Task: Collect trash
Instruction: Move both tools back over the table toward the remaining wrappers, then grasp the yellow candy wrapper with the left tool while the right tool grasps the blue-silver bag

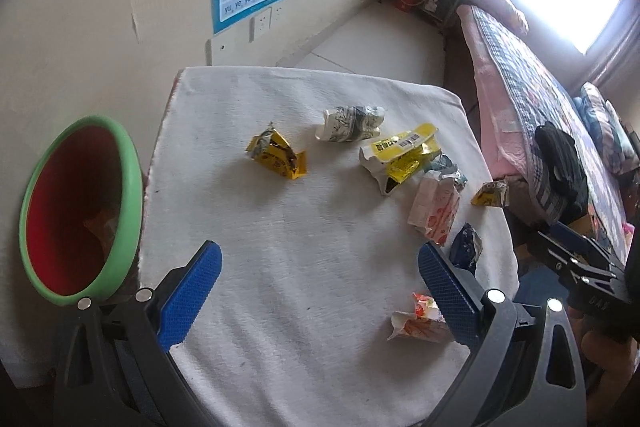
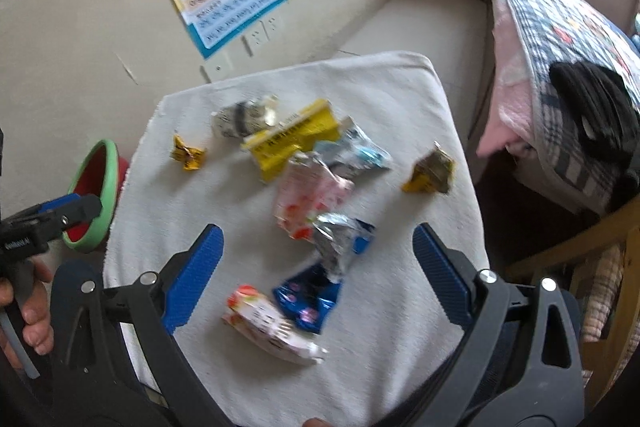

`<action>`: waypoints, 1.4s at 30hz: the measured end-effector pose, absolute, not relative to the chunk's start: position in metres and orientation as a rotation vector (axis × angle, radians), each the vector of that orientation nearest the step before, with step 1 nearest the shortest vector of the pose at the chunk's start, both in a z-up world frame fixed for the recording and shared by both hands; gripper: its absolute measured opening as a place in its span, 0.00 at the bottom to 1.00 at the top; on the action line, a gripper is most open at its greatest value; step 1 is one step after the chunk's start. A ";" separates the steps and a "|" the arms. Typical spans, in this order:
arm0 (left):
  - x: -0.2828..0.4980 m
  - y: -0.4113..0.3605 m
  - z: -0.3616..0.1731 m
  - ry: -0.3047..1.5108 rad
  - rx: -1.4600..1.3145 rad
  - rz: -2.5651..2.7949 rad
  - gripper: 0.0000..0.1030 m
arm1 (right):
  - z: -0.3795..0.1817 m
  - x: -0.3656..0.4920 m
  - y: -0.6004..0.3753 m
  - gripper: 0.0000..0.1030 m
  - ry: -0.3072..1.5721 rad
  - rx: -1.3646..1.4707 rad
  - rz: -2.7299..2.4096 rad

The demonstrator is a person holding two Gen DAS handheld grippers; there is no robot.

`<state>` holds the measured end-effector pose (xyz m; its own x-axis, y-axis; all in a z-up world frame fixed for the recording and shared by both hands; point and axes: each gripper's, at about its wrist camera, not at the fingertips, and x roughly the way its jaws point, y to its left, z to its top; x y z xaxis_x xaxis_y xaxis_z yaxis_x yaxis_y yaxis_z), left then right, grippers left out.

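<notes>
Wrappers (image 2: 316,195) between right tool (image 2: 316,259) fingers

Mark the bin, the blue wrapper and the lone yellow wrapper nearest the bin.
Bin (image 1: 132,187), left wrist view, on its green rim.
Blue wrapper (image 2: 306,301), right wrist view, on its middle.
Yellow wrapper (image 1: 276,157), left wrist view, on its crumpled middle.

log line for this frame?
phase: pre-grasp | left gripper: open, empty | right gripper: open, above wrappers | bin: left of table
</notes>
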<state>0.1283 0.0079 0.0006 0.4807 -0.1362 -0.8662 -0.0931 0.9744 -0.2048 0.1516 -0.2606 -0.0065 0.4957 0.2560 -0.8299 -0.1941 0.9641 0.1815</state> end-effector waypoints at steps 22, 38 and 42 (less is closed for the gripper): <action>0.210 0.022 -0.037 1.165 -0.145 0.089 0.91 | -0.075 0.164 -0.257 0.91 1.193 0.052 0.256; 0.274 0.029 -0.112 1.315 -0.167 0.154 0.64 | -0.094 0.184 -0.251 0.79 1.230 0.046 0.257; 0.276 0.029 -0.122 1.330 -0.167 0.157 0.52 | -0.101 0.186 -0.254 0.65 1.252 0.070 0.269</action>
